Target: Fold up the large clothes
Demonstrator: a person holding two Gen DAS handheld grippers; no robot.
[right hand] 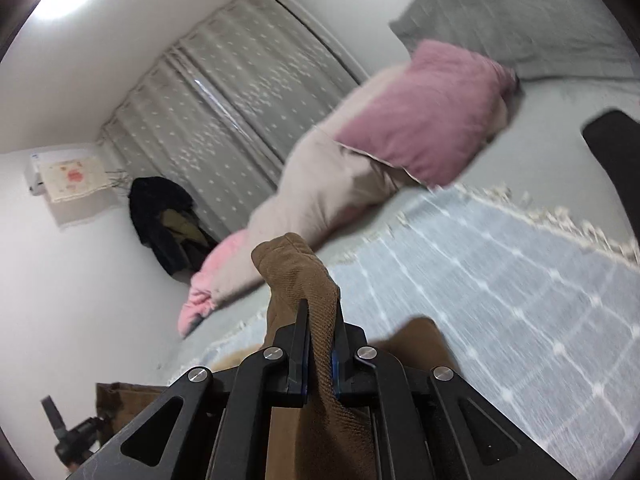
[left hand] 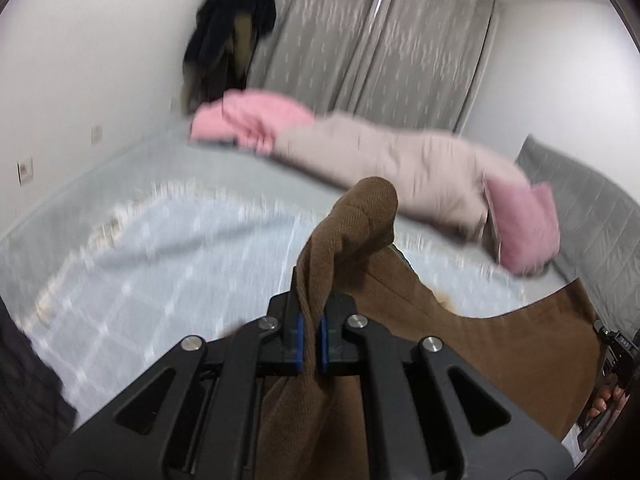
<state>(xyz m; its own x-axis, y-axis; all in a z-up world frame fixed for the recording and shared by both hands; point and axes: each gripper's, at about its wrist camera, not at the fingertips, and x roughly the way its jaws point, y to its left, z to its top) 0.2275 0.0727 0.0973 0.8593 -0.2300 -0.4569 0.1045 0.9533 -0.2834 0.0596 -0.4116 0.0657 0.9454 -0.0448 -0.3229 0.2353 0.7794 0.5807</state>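
A brown ribbed garment (left hand: pixel 480 340) hangs between my two grippers above a bed. In the left wrist view my left gripper (left hand: pixel 310 320) is shut on a bunched fold of it, and the fold sticks up past the fingertips. The cloth stretches off to the right, where the other gripper (left hand: pixel 616 344) and a hand show at the frame's edge. In the right wrist view my right gripper (right hand: pixel 322 328) is shut on another bunched fold of the brown garment (right hand: pixel 296 268), and the left gripper (right hand: pixel 68 436) shows at the lower left.
A pale blue checked blanket (left hand: pixel 172 248) with a fringed edge covers the grey bed (left hand: pixel 248 164). A beige and pink duvet (left hand: pixel 400 160) and a pink pillow (right hand: pixel 428 116) lie along the far side. Dark coats (left hand: pixel 228 28) hang by the grey curtains (left hand: pixel 360 40).
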